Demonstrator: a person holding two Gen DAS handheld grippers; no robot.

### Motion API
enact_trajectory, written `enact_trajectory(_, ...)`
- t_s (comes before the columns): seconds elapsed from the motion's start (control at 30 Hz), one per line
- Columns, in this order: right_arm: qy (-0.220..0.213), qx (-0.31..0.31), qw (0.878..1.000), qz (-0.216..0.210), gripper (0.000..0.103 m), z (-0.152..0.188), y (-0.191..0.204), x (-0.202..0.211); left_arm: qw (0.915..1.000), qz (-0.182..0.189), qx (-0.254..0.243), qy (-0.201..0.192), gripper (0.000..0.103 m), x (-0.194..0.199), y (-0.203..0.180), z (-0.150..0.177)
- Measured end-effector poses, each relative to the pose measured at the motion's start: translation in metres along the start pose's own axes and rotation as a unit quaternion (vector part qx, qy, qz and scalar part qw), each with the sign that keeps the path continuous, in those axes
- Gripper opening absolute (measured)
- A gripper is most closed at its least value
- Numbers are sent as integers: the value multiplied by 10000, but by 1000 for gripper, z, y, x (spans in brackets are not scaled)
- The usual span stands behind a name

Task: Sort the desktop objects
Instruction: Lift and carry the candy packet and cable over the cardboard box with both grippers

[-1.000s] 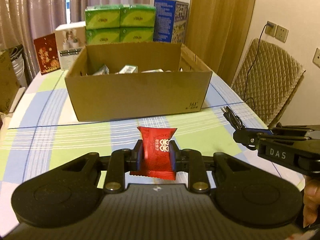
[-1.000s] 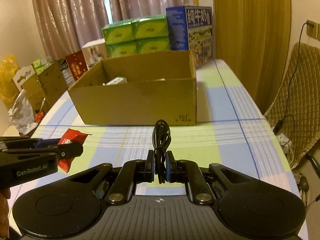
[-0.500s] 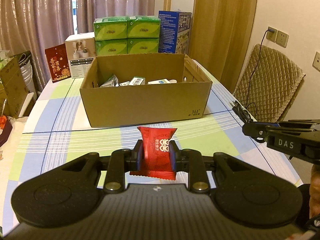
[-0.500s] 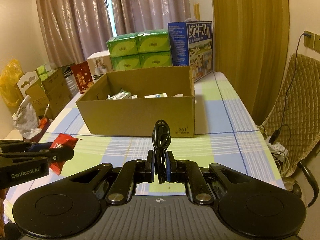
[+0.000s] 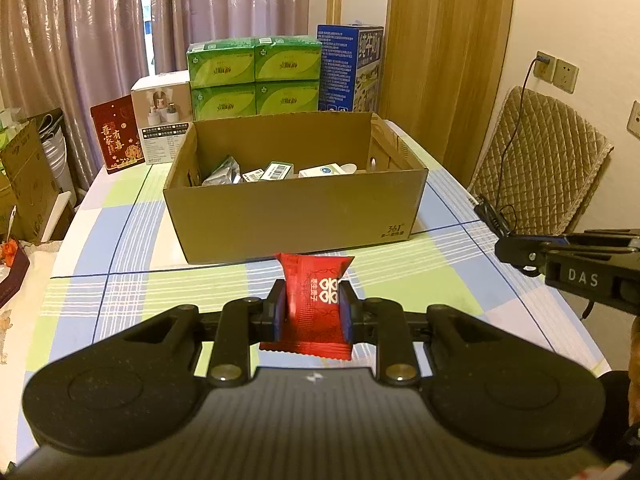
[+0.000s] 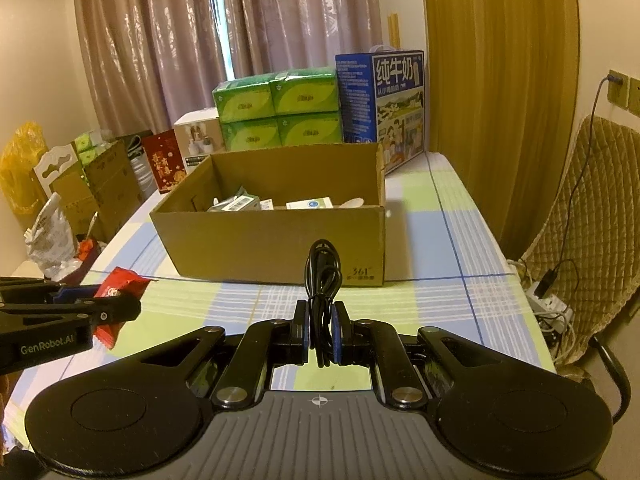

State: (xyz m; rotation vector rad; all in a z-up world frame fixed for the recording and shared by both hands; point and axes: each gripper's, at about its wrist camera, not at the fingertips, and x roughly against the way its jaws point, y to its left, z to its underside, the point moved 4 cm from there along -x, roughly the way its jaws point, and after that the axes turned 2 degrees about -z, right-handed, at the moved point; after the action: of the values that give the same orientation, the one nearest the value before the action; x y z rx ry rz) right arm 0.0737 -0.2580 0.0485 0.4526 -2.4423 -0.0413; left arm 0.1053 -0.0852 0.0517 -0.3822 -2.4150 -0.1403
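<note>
My left gripper (image 5: 312, 312) is shut on a red snack packet (image 5: 314, 304) and holds it above the table, in front of an open cardboard box (image 5: 296, 216). My right gripper (image 6: 320, 332) is shut on a coiled black cable (image 6: 322, 280), also in front of the box (image 6: 276, 248). The box holds several small packets and cartons (image 5: 272, 170). The right gripper shows at the right of the left wrist view (image 5: 520, 250) with the cable end (image 5: 490, 216). The left gripper shows at the left of the right wrist view (image 6: 120, 308) with the red packet (image 6: 116, 292).
A checked tablecloth (image 5: 132, 280) covers the table. Green boxes (image 5: 256, 80), a blue milk carton (image 5: 352, 68), a white box (image 5: 164, 120) and a red card (image 5: 118, 136) stand behind the box. A quilted chair (image 5: 540, 160) is at the right; cartons and bags (image 6: 60, 200) at the left.
Both grippers have risen and drawn back from the box, each still holding its object; more of the box's inside now shows.
</note>
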Motion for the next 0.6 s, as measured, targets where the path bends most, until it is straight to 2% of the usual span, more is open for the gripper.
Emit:
enact_trajectory(0.3,9,105,9999,15,8,-10,-5,-9,10000,-60,-50,56,22,-11,12,-9)
enact_trajectory(0.6,-111,368,9993,10,8,-45,-7,-24,9998,-156,-18,81,22,-31,32,-40)
